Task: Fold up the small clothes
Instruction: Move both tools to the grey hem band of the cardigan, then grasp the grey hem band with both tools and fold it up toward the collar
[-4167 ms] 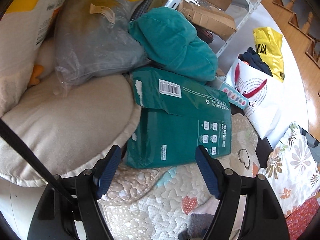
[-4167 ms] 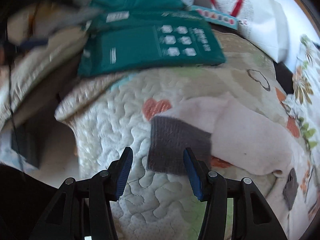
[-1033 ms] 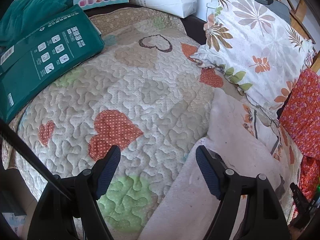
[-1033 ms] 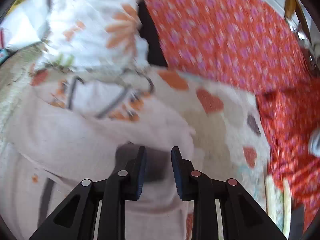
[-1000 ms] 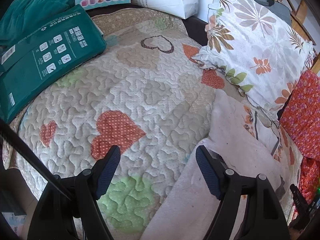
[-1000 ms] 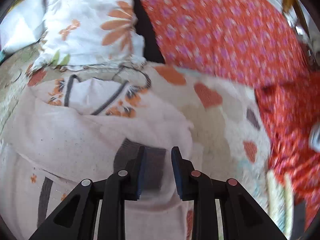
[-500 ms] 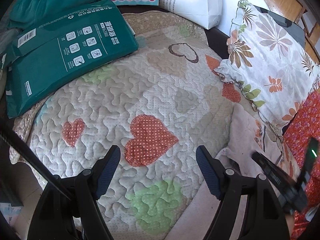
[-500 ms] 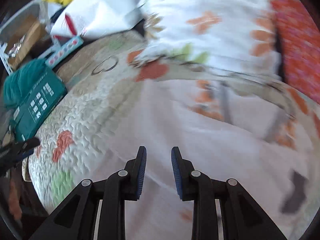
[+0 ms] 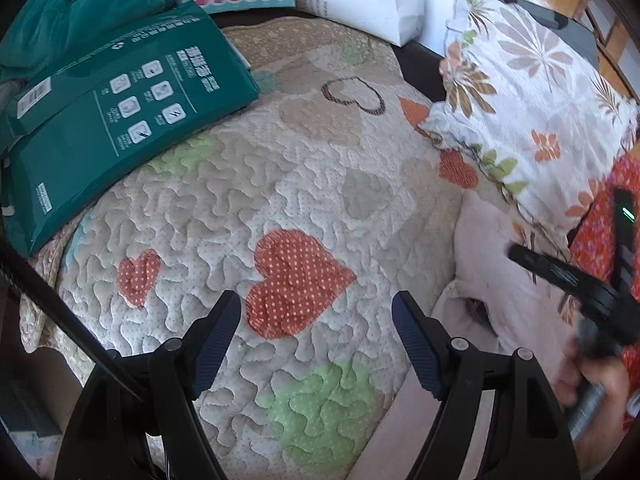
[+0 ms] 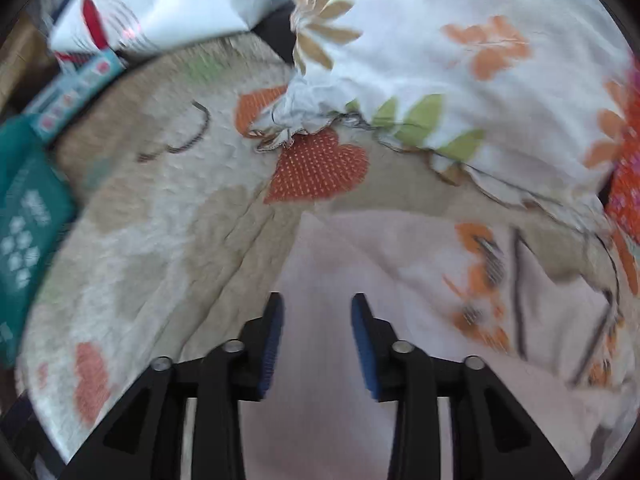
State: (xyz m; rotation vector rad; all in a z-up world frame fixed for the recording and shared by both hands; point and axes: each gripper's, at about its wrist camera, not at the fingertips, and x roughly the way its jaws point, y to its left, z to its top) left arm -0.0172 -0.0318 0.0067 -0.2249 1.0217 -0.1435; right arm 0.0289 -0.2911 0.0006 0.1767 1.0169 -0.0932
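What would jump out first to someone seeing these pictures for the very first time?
The cream quilted bedspread with orange dotted hearts fills the middle of the left wrist view, with the open left gripper hanging over it. A flat dark green printed package lies at its upper left edge and a white pillow with a leaf and flower print at the upper right. The pale pink garment lies under the right gripper, whose empty jaws have just been opening.
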